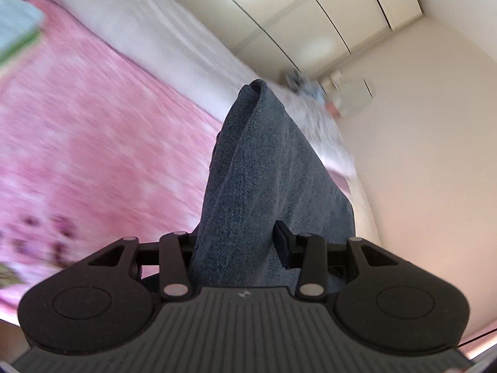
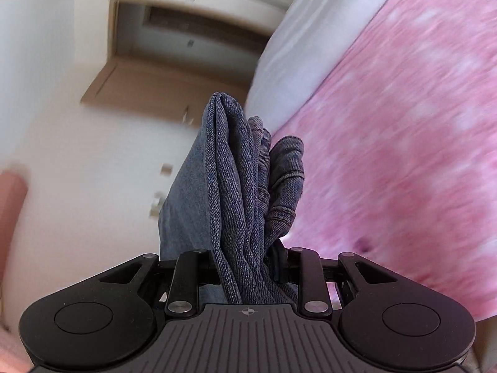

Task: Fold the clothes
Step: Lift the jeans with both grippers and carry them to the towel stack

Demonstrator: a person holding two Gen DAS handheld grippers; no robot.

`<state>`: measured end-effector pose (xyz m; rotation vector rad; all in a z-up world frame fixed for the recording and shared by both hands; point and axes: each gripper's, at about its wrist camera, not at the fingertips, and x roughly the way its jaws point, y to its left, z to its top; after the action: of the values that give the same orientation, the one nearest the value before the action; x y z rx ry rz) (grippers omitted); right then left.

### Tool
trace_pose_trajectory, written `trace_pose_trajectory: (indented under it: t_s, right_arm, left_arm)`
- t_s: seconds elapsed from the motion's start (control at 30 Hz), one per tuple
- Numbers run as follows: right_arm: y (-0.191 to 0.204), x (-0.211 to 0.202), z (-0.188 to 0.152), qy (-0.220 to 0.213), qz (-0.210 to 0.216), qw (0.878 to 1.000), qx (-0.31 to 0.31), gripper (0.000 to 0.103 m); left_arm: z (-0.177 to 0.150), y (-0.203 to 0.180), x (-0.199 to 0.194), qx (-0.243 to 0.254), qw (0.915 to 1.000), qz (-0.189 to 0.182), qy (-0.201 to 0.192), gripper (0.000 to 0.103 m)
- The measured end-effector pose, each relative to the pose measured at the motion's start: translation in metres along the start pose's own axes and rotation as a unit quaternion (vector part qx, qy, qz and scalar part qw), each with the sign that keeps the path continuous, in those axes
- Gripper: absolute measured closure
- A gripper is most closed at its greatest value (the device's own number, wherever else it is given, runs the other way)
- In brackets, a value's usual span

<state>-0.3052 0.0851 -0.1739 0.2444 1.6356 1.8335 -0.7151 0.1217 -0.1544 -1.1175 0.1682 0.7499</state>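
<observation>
Two black hand-held grippers: left hand-held gripper (image 1: 236, 248) and right hand-held gripper (image 2: 245, 267) are each clamped on bunched blue denim jeans (image 1: 264, 168), which are held aloft above a pink patterned bed cover (image 1: 93, 124); surroundings blurred.

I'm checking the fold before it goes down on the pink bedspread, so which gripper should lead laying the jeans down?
Probably the left gripper: it pinches a smooth, flat stretch of the jeans. The right gripper clamps a bunched, seamed end, likely harder to spread on the pink bedspread.
</observation>
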Motion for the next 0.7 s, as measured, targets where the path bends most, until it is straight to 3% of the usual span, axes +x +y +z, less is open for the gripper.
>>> trace_pose_trajectory:
  t_s: [0.13,0.3,0.47,0.7]
  right_arm:
    - [0.047,0.051,-0.019,0.045,0.009,0.998,-0.036,0.077]
    - [0.078,0.101,-0.027,0.092,0.014,0.993,-0.067,0.077]
    - [0.098,0.14,-0.035,0.128,0.035,0.987,-0.093,0.077]
    - [0.109,0.169,-0.016,0.154,0.041,0.98,-0.116,0.077]
  left_arm:
    - [0.015,0.03,-0.068,-0.022,0.9983,0.015,-0.051,0.066]
    - [0.027,0.061,-0.12,-0.047,0.993,0.031,-0.104,0.066]
    - [0.032,0.074,-0.148,-0.056,0.9862,0.044,-0.149,0.066]
    - [0.043,0.078,-0.148,-0.068,0.9789,0.049,-0.186,0.066]
